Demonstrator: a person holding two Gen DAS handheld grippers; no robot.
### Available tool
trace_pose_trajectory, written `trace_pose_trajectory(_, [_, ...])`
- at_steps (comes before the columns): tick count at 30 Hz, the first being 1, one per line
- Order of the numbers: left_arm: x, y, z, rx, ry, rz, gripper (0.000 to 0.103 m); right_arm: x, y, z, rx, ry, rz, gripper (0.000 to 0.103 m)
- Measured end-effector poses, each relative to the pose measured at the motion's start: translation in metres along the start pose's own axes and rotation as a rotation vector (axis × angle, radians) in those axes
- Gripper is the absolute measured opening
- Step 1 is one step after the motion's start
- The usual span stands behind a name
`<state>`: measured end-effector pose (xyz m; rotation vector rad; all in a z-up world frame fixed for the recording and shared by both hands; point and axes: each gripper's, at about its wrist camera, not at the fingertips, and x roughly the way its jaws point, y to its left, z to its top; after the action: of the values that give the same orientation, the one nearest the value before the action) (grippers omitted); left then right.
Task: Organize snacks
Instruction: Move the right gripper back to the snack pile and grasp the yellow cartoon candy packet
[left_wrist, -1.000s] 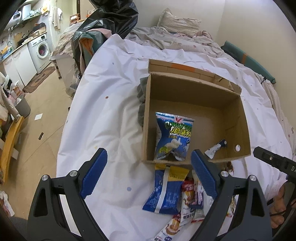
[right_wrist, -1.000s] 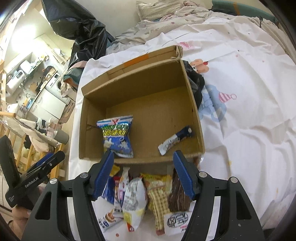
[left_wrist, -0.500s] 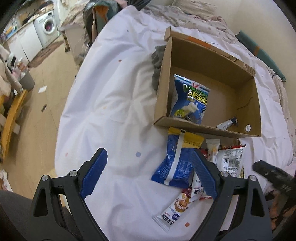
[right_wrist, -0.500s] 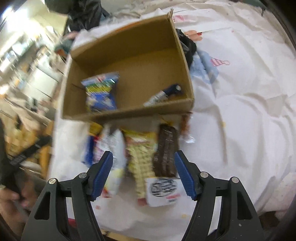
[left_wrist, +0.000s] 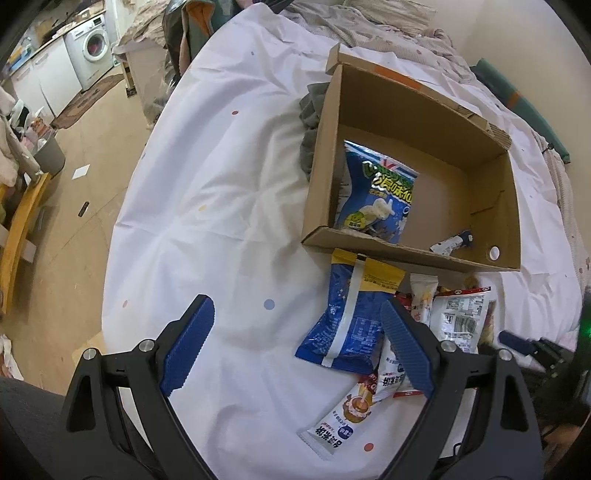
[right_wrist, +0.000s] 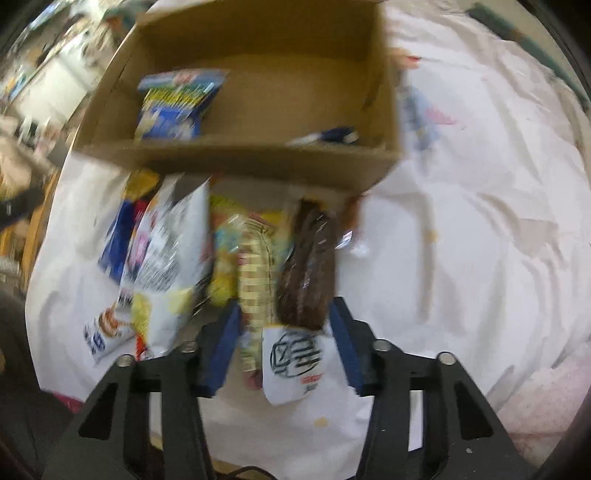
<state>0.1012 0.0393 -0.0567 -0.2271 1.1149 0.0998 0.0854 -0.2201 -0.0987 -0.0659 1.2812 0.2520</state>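
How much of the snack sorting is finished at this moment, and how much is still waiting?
Done: two items lie inside the cardboard box, a blue chip bag and a small white-and-blue stick pack.

In hand: the right gripper has just been closing around the brown snack pack; the blur hides whether it grips yet. The left gripper is open, holding nothing.

Left: the pile before the box, including the blue-and-yellow bag.

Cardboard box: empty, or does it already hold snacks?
Not empty. The cardboard box holds a blue chip bag and a small blue-white packet; the other snacks lie outside.
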Motion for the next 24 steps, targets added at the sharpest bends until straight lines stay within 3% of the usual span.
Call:
trace_pose_trajectory(4, [0.0,-0.004,-0.001,0.008,0.001,-0.003,0.09,-0.009,-0.028,0.002,0.095,-0.037,-0.025,0.041])
trace_pose_trajectory(9, [0.002,-0.007,0.0,0.009,0.01,-0.01,0.09,-0.001,-0.037,0.002,0.143,0.006,0.07,0.035])
trace_pose_trajectory(13, [0.001,-0.007,0.0,0.007,0.005,-0.012,0.09,-0.013,-0.021,0.005,0.092,-0.062,0.11,0.035])
trace_pose_trajectory(15, [0.001,-0.007,0.0,0.007,0.006,-0.012,0.09,-0.025,-0.013,0.006,0.065,-0.113,0.169,0.035])
trace_pose_trajectory(17, [0.002,-0.006,-0.001,0.006,0.011,-0.012,0.09,-0.027,-0.005,0.006,0.031,-0.106,0.22,0.035])
trace_pose_trajectory(21, [0.003,-0.006,0.0,0.004,0.017,-0.016,0.09,0.0,-0.005,0.002,0.041,0.016,0.172,0.026])
trace_pose_trajectory(24, [0.002,-0.006,0.0,0.003,0.013,-0.019,0.09,0.0,-0.012,0.003,0.056,-0.013,0.087,0.027])
